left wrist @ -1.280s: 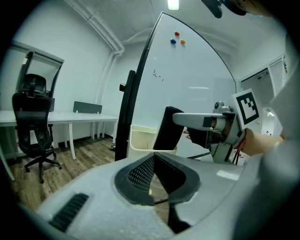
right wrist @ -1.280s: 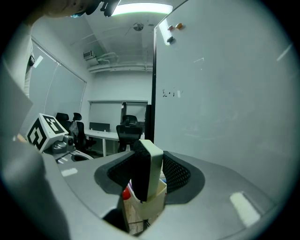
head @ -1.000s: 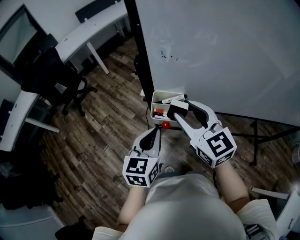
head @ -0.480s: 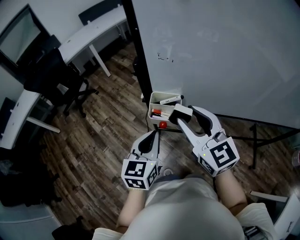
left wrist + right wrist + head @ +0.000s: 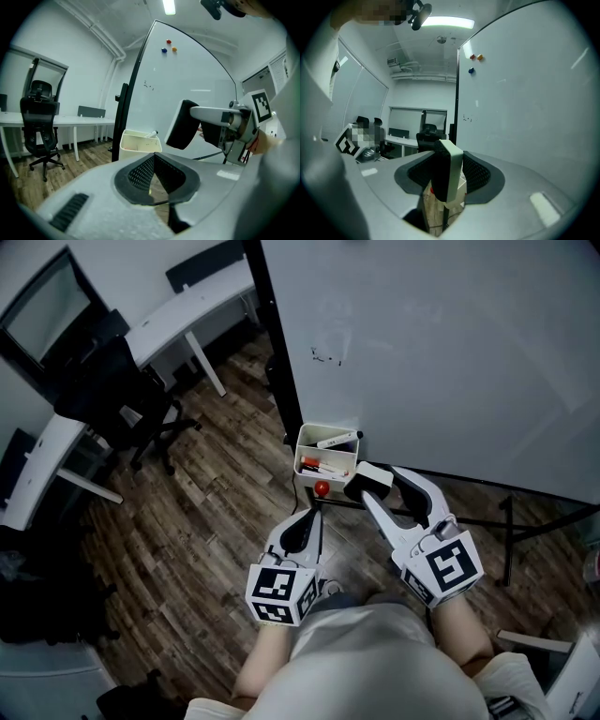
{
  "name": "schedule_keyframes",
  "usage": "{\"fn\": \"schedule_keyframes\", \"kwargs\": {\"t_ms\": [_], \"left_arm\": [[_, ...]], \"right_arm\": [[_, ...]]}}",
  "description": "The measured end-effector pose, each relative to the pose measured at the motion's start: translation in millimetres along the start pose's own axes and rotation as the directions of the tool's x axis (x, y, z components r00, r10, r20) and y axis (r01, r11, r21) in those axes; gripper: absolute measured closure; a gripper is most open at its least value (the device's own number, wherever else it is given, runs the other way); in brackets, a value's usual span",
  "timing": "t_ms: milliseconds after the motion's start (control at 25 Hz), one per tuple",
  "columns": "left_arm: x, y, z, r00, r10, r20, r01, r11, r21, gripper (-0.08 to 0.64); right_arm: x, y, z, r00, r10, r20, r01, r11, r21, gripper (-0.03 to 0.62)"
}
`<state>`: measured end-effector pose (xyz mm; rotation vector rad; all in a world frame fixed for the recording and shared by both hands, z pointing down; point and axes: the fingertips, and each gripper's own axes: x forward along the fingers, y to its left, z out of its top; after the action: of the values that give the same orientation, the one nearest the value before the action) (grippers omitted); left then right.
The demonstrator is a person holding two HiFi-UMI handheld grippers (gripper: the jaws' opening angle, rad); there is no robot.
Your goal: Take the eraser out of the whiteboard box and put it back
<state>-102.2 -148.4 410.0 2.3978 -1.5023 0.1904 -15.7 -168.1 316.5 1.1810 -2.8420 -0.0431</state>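
Observation:
The eraser [image 5: 368, 475], white-backed with a black felt face, is clamped on edge in my right gripper [image 5: 377, 480]; it hangs in the air just right of and below the whiteboard box. In the right gripper view the eraser [image 5: 447, 172] fills the gap between the pads. The cream box [image 5: 302, 442] hangs at the whiteboard's lower left corner, holding a white marker [image 5: 336, 440] and a red one [image 5: 314, 464]. My left gripper [image 5: 304, 519] is shut and empty, below the box. From the left gripper view I see the box [image 5: 139, 144] ahead and the eraser [image 5: 183, 124] to its right.
The whiteboard [image 5: 450, 343] stands on a black frame [image 5: 281, 362] with stand legs [image 5: 511, 521] at the right. A red knob [image 5: 322, 488] sits under the box. A black office chair [image 5: 117, 395] and white desks [image 5: 178, 315] stand left on the wood floor.
My right gripper has drawn back from the box with the eraser in it, toward the person. The left gripper has eased back a little too.

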Motion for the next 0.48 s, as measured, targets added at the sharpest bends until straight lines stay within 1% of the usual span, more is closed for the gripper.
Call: {"fn": "schedule_keyframes", "kwargs": {"t_ms": [480], "left_arm": [[-16, -21, -4, 0.999, 0.043, 0.006, -0.043, 0.999, -0.012, 0.554]], "right_arm": [[-35, 6, -3, 0.999, 0.037, -0.006, -0.037, 0.999, 0.016, 0.403]]}}
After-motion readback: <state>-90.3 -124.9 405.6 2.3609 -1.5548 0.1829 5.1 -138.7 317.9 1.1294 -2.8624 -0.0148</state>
